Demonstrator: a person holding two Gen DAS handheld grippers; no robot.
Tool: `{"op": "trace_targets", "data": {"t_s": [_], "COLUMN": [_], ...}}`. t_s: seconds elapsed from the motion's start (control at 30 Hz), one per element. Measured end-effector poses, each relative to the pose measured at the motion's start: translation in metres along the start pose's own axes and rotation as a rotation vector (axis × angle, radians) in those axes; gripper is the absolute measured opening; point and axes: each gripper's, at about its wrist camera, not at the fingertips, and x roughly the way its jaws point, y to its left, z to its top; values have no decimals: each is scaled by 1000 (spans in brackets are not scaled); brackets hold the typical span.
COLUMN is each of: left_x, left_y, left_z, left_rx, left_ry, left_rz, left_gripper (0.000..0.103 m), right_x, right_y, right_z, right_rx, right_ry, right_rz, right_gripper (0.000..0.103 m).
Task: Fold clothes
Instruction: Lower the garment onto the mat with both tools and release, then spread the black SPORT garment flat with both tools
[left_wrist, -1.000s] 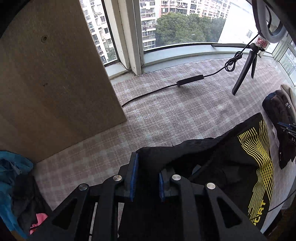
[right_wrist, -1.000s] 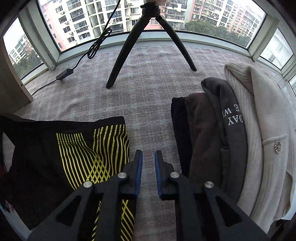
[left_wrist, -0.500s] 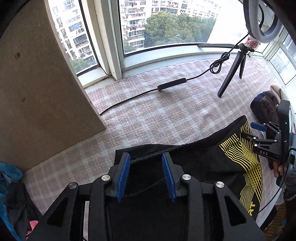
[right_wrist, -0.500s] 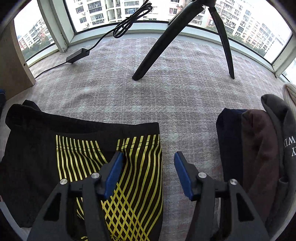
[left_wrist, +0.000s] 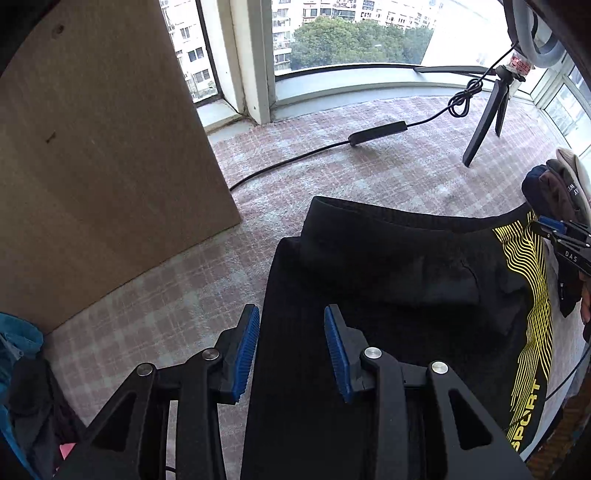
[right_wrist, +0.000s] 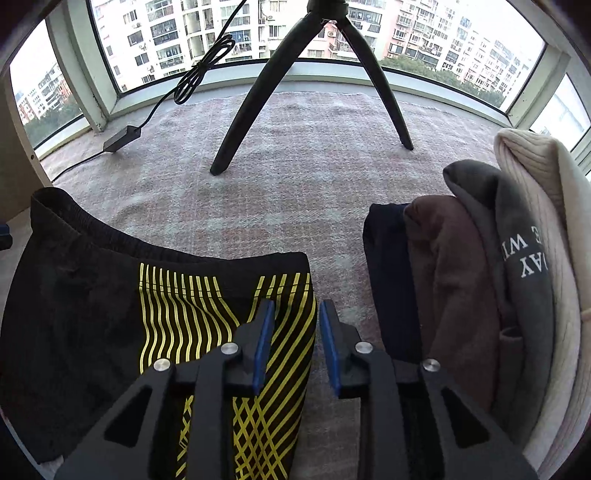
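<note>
Black shorts (left_wrist: 388, 273) with yellow stripes lie flat on the plaid cloth; they also show in the right wrist view (right_wrist: 110, 295). My left gripper (left_wrist: 291, 325) is open and empty over the shorts' left edge. My right gripper (right_wrist: 295, 317) is open and empty over the shorts' right edge, where the yellow stripes (right_wrist: 280, 332) run. The right gripper also shows at the right edge of the left wrist view (left_wrist: 565, 240).
A stack of folded clothes (right_wrist: 480, 277) lies right of the shorts. A black tripod (right_wrist: 314, 92) stands behind, with a cable and adapter (left_wrist: 376, 133). A wooden board (left_wrist: 92, 147) stands at the left, with a pile of clothes (left_wrist: 22, 369) in front of it.
My left gripper let go of the shorts and opened; the shorts now lie flat. My right gripper opened wide, then narrowed, and sits at the shorts' right edge.
</note>
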Motion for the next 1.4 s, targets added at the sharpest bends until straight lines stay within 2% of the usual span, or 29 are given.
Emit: {"op": "trace_targets", "data": {"t_s": [0.1, 0.17, 0.23, 0.27, 0.3, 0.33, 0.4, 0.47, 0.5, 0.53, 0.57, 0.6, 0.63, 0.7, 0.77, 0.8, 0.93, 0.97, 1.07, 1.17, 1.23, 1.3, 1.4], "left_x": [28, 43, 46, 47, 47, 47, 39, 33, 30, 28, 27, 27, 27, 26, 32, 35, 46, 46, 25, -26, -74, -119, -181], "left_y": [-18, -28, -33, -33, -33, -34, -36, -33, -31, -27, -29, -32, -35, -41, -49, -49, -46, -46, -43, -25, -5, 8, 23], "left_z": [11, 23, 41, 48, 54, 60, 62, 57, 54, 50, 48, 46, 44, 40, 40, 40, 43, 43, 36, 13, -16, -51, -107], "left_rx": [15, 35, 31, 9, -13, -35, -17, -16, -16, -27, -22, -14, -7, 8, 19, 19, -16, -27, -25, -35, -55, -67, -76], "left_ry": [12, -5, -57, -63, -69, -74, -107, -119, -124, -121, -120, -119, -118, -116, -106, -98, -93, -97, -129, -180, -232, -269, -310], "left_rz": [-14, 15, 35, 30, 23, 16, 37, 63, 76, 62, 48, 36, 23, -2, -5, -4, 22, 22, 27, 10, -10, 4, 35], "left_gripper": [34, 34, 34, 33, 31, 30, 34, 32, 31, 31, 31, 31, 31, 31, 32, 33, 32, 30, 31, 30, 30, 30, 32], "right_x": [-3, 7, 14, 15, 16, 15, 9, 5, 1, -2, -4, -4, -3, 9, 25, 29, 18, 13, -8, -28, -56, -85, -138], "right_y": [-5, -1, 5, 8, 11, 12, 6, 3, 5, 7, 9, 12, 15, 19, 21, 21, 10, 9, 25, 39, 34, 29, 21], "right_z": [2, 5, 4, 1, -2, -5, -7, -6, -4, -3, -1, 1, 3, 7, 9, 10, 8, 7, 2, -8, -18, -28, -48], "right_rx": [30, 13, -33, -62, -90, -102, -71, -53, -55, -55, -51, -49, -49, -53, -60, -56, 10, 18, -18, -52, -24, 0, -13], "right_ry": [-15, 28, 57, 66, 76, 81, 77, 69, 49, 28, 6, -15, -26, -4, 48, 62, 40, 26, -38, -56, -95, -134, -184], "right_rz": [57, 67, 30, -4, -39, -66, -94, -116, -121, -127, -127, -111, -96, -68, -61, -71, -208, -221, -118, -9, 106, 210, 243], "right_gripper": [27, 49, 52, 50, 29, 3, 4, 4, 9, 25, 35, 53, 62, 62, 50, 25, 21, 21, 21, 22, 22, 23, 24]}}
